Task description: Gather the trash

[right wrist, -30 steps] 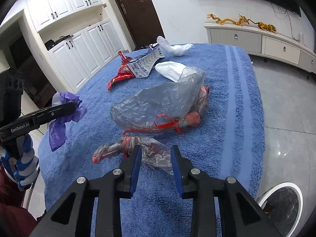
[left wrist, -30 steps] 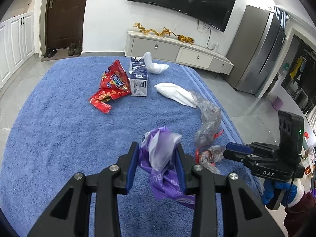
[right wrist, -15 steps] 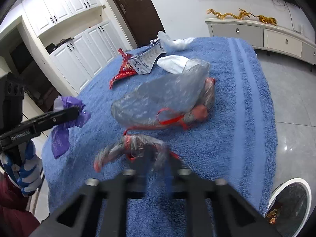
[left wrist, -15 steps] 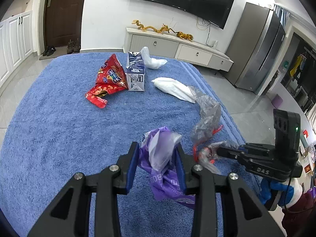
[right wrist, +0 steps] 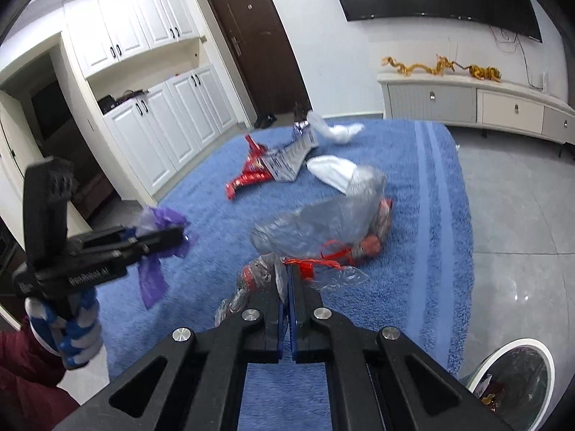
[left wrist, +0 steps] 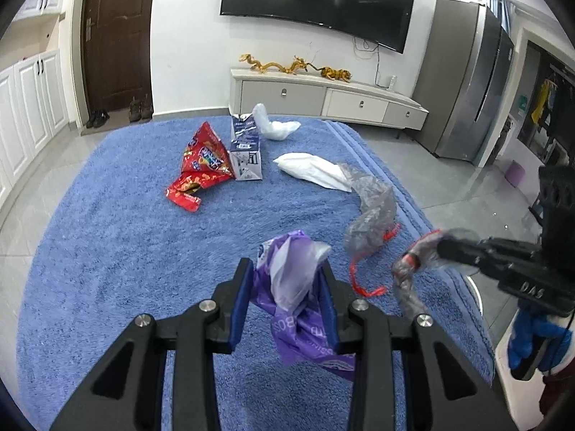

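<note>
My left gripper [left wrist: 285, 280] is shut on a crumpled purple wrapper [left wrist: 305, 327] with a bit of white plastic in it, held above the blue rug [left wrist: 107, 251]. My right gripper [right wrist: 286, 280] is shut on a small clear wrapper with red print [right wrist: 258, 273], lifted off the rug. From the left wrist view that clear wrapper [left wrist: 413, 262] hangs from the right gripper [left wrist: 445, 248]. The left gripper [right wrist: 176, 233] shows at the left of the right wrist view. A bigger clear bag with red ties [right wrist: 323, 226] lies on the rug just beyond.
Farther on the rug lie a red snack bag [left wrist: 203, 165], a blue and white carton [left wrist: 246, 147] and two white bags [left wrist: 312, 168] [left wrist: 273, 125]. A white bin [right wrist: 517, 377] with trash stands at lower right off the rug. A TV cabinet [left wrist: 323, 97] lines the far wall.
My right gripper closed on the small clear wrapper and lifted it off the rug. The left gripper kept its hold on the purple wrapper and shifted slightly.
</note>
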Demonstrator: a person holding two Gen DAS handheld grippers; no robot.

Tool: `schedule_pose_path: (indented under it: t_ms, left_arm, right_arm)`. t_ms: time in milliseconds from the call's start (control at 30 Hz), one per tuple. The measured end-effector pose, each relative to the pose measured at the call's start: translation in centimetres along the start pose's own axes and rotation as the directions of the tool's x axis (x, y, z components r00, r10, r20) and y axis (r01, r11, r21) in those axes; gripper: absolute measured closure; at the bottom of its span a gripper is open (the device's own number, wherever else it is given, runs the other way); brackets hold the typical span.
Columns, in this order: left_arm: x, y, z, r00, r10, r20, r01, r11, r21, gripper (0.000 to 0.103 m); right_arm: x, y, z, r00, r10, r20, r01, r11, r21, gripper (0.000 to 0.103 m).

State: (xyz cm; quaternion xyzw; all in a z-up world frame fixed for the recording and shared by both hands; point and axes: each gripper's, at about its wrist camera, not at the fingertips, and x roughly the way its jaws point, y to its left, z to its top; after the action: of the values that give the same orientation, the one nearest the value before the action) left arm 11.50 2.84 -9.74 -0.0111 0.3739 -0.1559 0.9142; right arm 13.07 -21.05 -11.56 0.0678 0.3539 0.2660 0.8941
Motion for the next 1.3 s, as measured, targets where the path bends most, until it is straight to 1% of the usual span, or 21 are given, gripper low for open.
schedule_pose_path:
  t_ms: [133, 333, 633, 833, 1067, 1167, 1233, 1300]
  left_arm:
    - [-0.8, -0.8, -0.2, 1.000, 0.009, 0.022, -0.010, 0.999, 0.030, 0.070]
    - [-1.5, -2.2, -0.3, 0.999, 0.010, 0.039, -0.013, 0.998, 0.069, 0.070]
    - [-1.8, -4.6, -0.1, 0.999, 0.009, 0.051, -0.015, 0.991, 0.132, 0.070]
    - [-1.5, -6.4, -0.1, 0.999, 0.007, 0.044, -0.015, 0.985, 0.173, 0.070]
    - [-0.9, -8.3, 0.0, 1.000, 0.008, 0.026, -0.014, 0.976, 0.219, 0.070]
    - [-0.7, -9.5, 0.2, 1.000, -0.011, 0.016, 0.007, 0.971, 0.239, 0.070]
    - [-0.5, -10.7, 0.6, 0.999, -0.048, 0.005, 0.045, 0.967, 0.252, 0.070]
    - [-0.1, -12.5, 1.1, 0.995, -0.101, -0.017, 0.101, 0.957, 0.273, 0.070]
  right_arm:
    - [-1.3, 0.8, 0.3, 0.999, -0.001, 0.033, 0.001, 1.000, 0.002, 0.100]
    - [-3.0, 0.7, 0.1, 0.998, -0.021, 0.059, 0.020, 1.000, 0.015, 0.100]
    - [-5.8, -1.6, -1.1, 0.993, -0.074, 0.092, 0.068, 0.996, 0.064, 0.100]
    - [-7.4, -2.9, -2.2, 0.989, -0.100, 0.111, 0.089, 0.991, 0.095, 0.100]
    - [-8.5, -4.2, -3.7, 0.986, -0.112, 0.127, 0.096, 0.987, 0.128, 0.100]
    - [-9.2, -5.2, -4.4, 0.982, -0.122, 0.143, 0.100, 0.983, 0.152, 0.100]
    - [-10.0, -6.1, -5.0, 0.978, -0.137, 0.157, 0.109, 0.979, 0.175, 0.100]
    - [-11.1, -7.5, -6.0, 0.972, -0.164, 0.170, 0.127, 0.970, 0.209, 0.100]
